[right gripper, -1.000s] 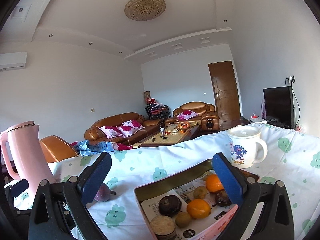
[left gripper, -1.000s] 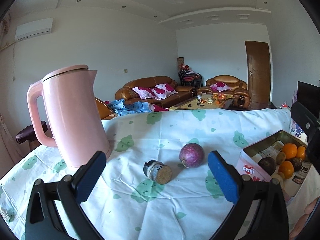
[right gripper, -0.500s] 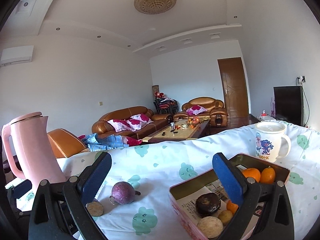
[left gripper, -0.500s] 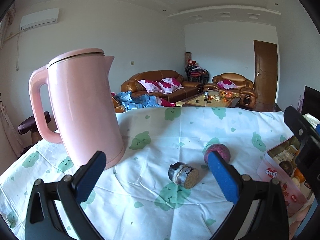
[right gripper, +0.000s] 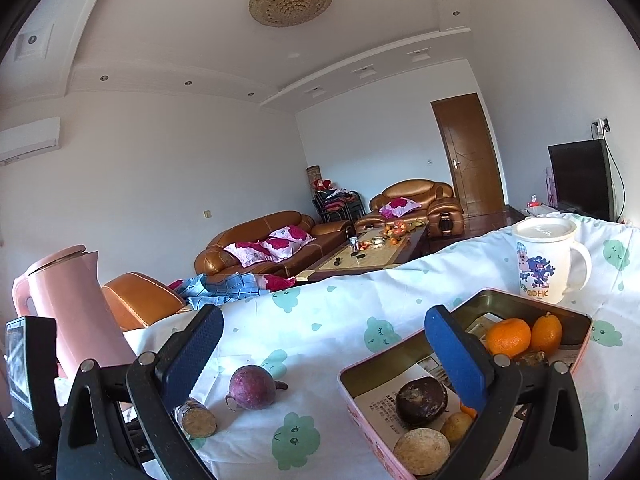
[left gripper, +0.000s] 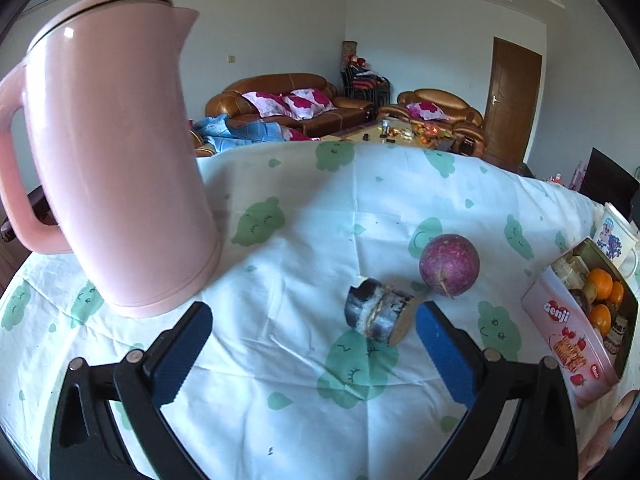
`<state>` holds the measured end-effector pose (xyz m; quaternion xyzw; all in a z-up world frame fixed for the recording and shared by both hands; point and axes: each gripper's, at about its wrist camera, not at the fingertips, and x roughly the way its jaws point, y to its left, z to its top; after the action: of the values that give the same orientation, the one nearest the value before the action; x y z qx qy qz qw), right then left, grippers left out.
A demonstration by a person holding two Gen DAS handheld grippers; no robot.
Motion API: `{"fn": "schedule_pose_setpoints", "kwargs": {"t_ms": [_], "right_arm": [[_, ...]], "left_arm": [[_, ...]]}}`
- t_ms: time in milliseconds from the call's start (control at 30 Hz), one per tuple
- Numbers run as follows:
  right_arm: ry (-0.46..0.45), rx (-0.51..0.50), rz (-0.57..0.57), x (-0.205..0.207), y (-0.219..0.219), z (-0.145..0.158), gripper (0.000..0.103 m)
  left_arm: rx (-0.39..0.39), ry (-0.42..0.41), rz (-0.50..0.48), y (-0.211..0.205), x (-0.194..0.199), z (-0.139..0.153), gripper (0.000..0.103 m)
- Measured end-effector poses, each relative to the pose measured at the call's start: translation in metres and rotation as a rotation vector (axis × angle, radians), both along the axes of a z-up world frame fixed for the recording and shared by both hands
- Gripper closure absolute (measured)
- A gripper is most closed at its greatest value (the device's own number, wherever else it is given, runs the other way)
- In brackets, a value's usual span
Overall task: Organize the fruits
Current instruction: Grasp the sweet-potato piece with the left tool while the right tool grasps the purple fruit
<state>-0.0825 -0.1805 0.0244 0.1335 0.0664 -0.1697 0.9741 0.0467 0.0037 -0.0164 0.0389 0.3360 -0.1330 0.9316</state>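
While the purple passion fruit (left gripper: 449, 265) lies bare on the cloud-print tablecloth (left gripper: 304, 216), a short cut piece of sugarcane (left gripper: 379, 317) rests just beside it, nearer the left gripper (left gripper: 313, 338), whose blue-padded fingers (left gripper: 182, 350) are spread wide and hold nothing; the right pad sits close to the cane's cut end, though whether it touches cannot be told. From the right wrist view the same fruit (right gripper: 252, 387) and cane piece (right gripper: 197, 418) appear low at the left, just past the left finger of the right gripper (right gripper: 322, 354), which is likewise spread apart and empty. That view looks down into the pink tin (right gripper: 408, 354), showing two oranges (right gripper: 508, 337) at its far end and a dark wrinkled fruit (right gripper: 421, 401) with paler round ones near the front, resting on printed paper; the left view shows only the tin's pink side (left gripper: 568, 332) with its label and a few oranges over the rim. A pink kettle (left gripper: 108, 152) looms large at the left view's left side, while the white cartoon mug (right gripper: 546, 260) stands behind the tin
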Motion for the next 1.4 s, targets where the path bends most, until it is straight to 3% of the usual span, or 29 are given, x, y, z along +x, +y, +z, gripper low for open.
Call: {"fn": "schedule_pose_setpoints", "kwargs": {"t_ms": [167, 267, 300, 333, 400, 533, 633, 733, 967, 1100, 1167, 1233, 1267, 1400], "right_arm": [[0.012, 0.013, 0.003, 0.001, -0.003, -0.001, 0.001], [0.026, 0.027, 0.004, 0.003, -0.007, -0.003, 0.001], [0.030, 0.031, 0.006, 0.004, -0.008, -0.003, 0.001], [0.036, 0.034, 0.008, 0.005, -0.008, -0.003, 0.001], [0.051, 0.040, 0.014, 0.008, -0.008, -0.004, 0.001], [0.081, 0.045, 0.039, 0.014, -0.007, -0.005, 0.001], [0.106, 0.027, 0.057, 0.021, -0.002, -0.006, 0.001], [0.143, 0.008, 0.095, 0.039, 0.008, -0.006, 0.001], [0.382, 0.005, 0.236, 0.121, 0.030, -0.026, 0.001], [0.462, -0.022, 0.259, 0.152, 0.038, -0.034, 0.005], [0.525, -0.045, 0.275, 0.167, 0.045, -0.041, 0.008], [0.596, -0.063, 0.301, 0.178, 0.052, -0.049, 0.028], [0.634, -0.070, 0.296, 0.183, 0.054, -0.054, 0.032], [0.717, -0.029, 0.274, 0.192, 0.049, -0.066, 0.032]], "left_arm": [[0.126, 0.077, -0.069, -0.039, 0.029, -0.015, 0.002], [0.115, 0.149, -0.076, -0.041, 0.044, -0.024, 0.014], [0.090, 0.175, -0.091, -0.040, 0.047, -0.026, 0.022], [0.069, 0.188, -0.108, -0.039, 0.047, -0.027, 0.038], [0.047, 0.188, -0.117, -0.037, 0.047, -0.026, 0.054], [0.021, 0.175, -0.100, -0.031, 0.045, -0.021, 0.055], [-0.020, 0.120, -0.035, -0.017, 0.040, -0.012, 0.056], [0.050, 0.047, 0.055, -0.004, 0.034, -0.005, 0.056], [0.007, 0.038, 0.193, 0.042, 0.047, -0.007, 0.056], [0.004, 0.050, 0.247, 0.056, 0.054, -0.009, 0.056], [-0.011, 0.063, 0.250, 0.058, 0.055, -0.010, 0.056], [-0.017, 0.079, 0.245, 0.058, 0.056, -0.011, 0.056], [-0.016, 0.083, 0.244, 0.059, 0.055, -0.012, 0.056], [0.010, 0.080, 0.240, 0.052, 0.054, -0.013, 0.056]]}}
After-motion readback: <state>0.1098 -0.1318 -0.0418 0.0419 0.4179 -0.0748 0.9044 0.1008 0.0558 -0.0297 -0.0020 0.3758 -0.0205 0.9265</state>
